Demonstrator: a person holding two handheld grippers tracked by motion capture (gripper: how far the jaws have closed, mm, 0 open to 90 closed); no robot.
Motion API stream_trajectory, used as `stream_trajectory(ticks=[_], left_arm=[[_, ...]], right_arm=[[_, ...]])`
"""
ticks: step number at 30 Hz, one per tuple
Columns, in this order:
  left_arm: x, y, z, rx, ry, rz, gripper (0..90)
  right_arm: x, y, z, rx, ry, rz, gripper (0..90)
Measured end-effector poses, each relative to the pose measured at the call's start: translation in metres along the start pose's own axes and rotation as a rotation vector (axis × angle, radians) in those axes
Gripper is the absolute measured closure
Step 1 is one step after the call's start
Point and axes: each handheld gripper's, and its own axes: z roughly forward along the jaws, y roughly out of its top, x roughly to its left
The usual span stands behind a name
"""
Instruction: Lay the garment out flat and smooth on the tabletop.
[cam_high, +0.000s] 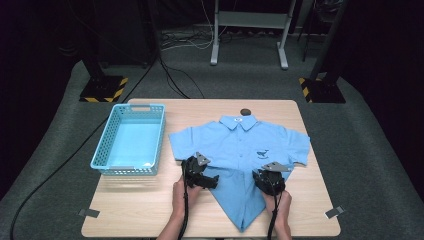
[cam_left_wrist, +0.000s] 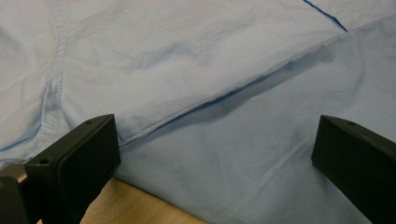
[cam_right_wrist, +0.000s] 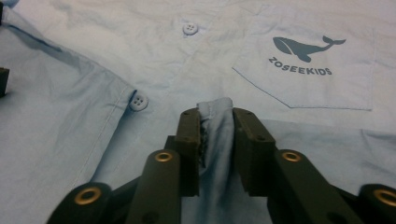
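Note:
A light blue short-sleeved shirt (cam_high: 240, 142) lies face up on the wooden table (cam_high: 140, 210), its lower part folded into a point toward the front edge. My left gripper (cam_high: 214, 180) hangs open over the shirt's left side; in the left gripper view its jaws (cam_left_wrist: 215, 140) straddle a diagonal folded edge of the shirt (cam_left_wrist: 187, 60) without touching it. My right gripper (cam_high: 260, 177) is at the shirt's lower right. In the right gripper view it (cam_right_wrist: 217, 116) is shut on a pinched-up ridge of shirt fabric (cam_right_wrist: 93, 140), just below the whale-print pocket (cam_right_wrist: 306, 51) and right of a button (cam_right_wrist: 138, 101).
An empty light blue plastic basket (cam_high: 102, 150) stands on the table's left half. A small dark round object (cam_high: 245, 111) lies at the far edge behind the collar. Tape marks (cam_high: 89, 213) sit near the front corners. Dark stands and cables surround the table.

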Motion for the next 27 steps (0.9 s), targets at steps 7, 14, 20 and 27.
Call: stream_trajectory(ticks=[7, 14, 20, 27], left_arm=[[0.0, 0.0, 0.0, 0.0, -0.001, 0.001, 0.5], [0.0, 0.0, 0.0, 0.0, -0.001, 0.002, 0.5], [0.0, 0.0, 0.0, 0.0, -0.001, 0.002, 0.5], [0.0, 0.0, 0.0, 0.001, -0.002, 0.003, 0.5]], right_arm=[[-0.001, -0.002, -0.001, -0.007, -0.006, 0.009, 83.4], [-0.001, -0.005, -0.007, -0.051, 0.005, 0.013, 84.0], [-0.001, -0.005, -0.008, -0.064, 0.013, 0.006, 84.7], [-0.002, -0.005, -0.011, -0.056, 0.027, 0.009, 85.2]])
